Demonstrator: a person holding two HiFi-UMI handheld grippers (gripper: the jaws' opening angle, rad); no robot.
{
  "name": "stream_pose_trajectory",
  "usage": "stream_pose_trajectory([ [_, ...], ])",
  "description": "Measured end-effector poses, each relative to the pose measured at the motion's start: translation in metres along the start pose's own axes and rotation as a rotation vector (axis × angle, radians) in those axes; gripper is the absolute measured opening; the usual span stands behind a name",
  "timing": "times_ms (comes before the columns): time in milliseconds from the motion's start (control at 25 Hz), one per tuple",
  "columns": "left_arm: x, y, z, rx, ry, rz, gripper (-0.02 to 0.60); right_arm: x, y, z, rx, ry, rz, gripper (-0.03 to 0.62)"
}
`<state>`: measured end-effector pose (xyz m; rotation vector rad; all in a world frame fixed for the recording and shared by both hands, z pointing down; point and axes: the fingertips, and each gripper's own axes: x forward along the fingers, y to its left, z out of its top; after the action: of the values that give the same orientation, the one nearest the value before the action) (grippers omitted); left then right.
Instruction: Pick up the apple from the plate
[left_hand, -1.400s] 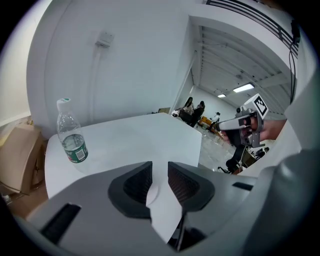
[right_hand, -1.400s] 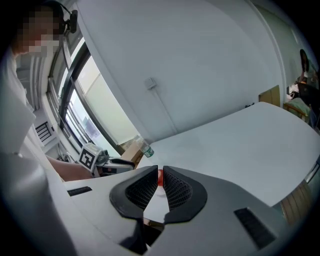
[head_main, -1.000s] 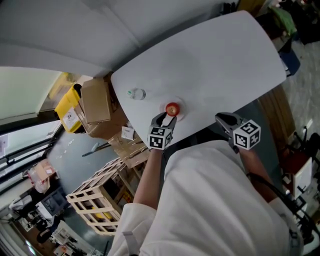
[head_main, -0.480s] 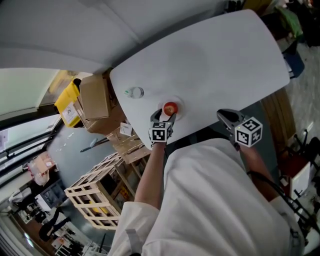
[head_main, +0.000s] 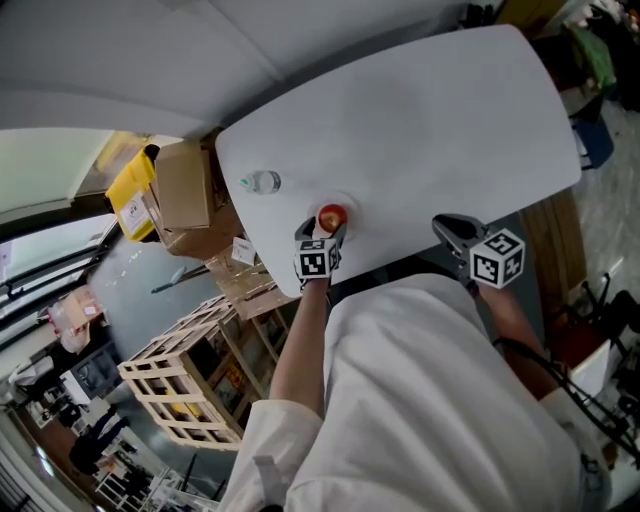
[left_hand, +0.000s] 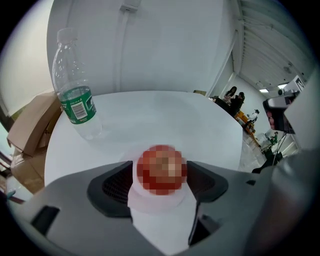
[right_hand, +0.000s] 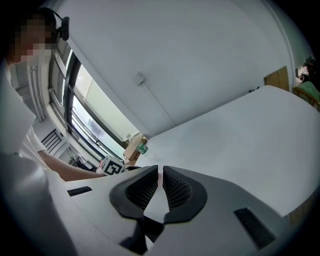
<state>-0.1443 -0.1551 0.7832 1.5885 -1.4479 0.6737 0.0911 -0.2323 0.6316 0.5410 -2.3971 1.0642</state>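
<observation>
A red apple (left_hand: 161, 169) rests on a small white plate (left_hand: 155, 202) near the white table's front left corner. In the head view the apple (head_main: 331, 217) sits just beyond the marker cube of my left gripper (head_main: 323, 231). My left gripper (left_hand: 160, 166) points steeply down with its jaws wide. They have just been opening, and the apple lies between the pads without being squeezed. My right gripper (head_main: 445, 225) hovers over the table's near edge to the right. In the right gripper view its jaws (right_hand: 160, 176) are shut with nothing between them.
A clear water bottle with a green label (left_hand: 75, 90) stands on the table (head_main: 430, 120) left of the plate. Cardboard boxes (head_main: 185, 195), a yellow bin (head_main: 130, 205) and a wooden crate (head_main: 185, 385) lie on the floor beyond the table's left edge.
My left gripper has come down over the plate and its jaws have spread, so the apple now sits between them. My right gripper has shifted slightly along the table's near edge.
</observation>
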Motion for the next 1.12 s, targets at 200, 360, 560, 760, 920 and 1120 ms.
stream_pose_trajectory([
  [200, 0.004, -0.004, 0.0, -0.033, 0.0, 0.018, 0.311, -0.001, -0.013, 0.003, -0.017, 0.02, 0.012, 0.052],
  [360, 0.003, -0.003, -0.003, -0.077, -0.009, 0.02, 0.305, 0.0, -0.017, 0.007, -0.022, 0.024, 0.019, 0.052],
  [560, -0.009, -0.004, -0.001, -0.107, -0.039, 0.015, 0.304, 0.004, -0.013, 0.011, -0.031, 0.023, 0.045, 0.052],
  [760, -0.026, -0.004, -0.001, -0.145, -0.083, 0.017, 0.304, 0.014, -0.008, 0.007, -0.045, 0.047, 0.08, 0.052],
  [920, -0.047, -0.004, 0.0, -0.188, -0.134, 0.03, 0.304, 0.018, 0.002, 0.004, -0.066, 0.074, 0.117, 0.052],
  [1120, -0.077, -0.003, -0.002, -0.237, -0.221, 0.03, 0.302, 0.024, 0.014, 0.002, -0.098, 0.068, 0.132, 0.052],
])
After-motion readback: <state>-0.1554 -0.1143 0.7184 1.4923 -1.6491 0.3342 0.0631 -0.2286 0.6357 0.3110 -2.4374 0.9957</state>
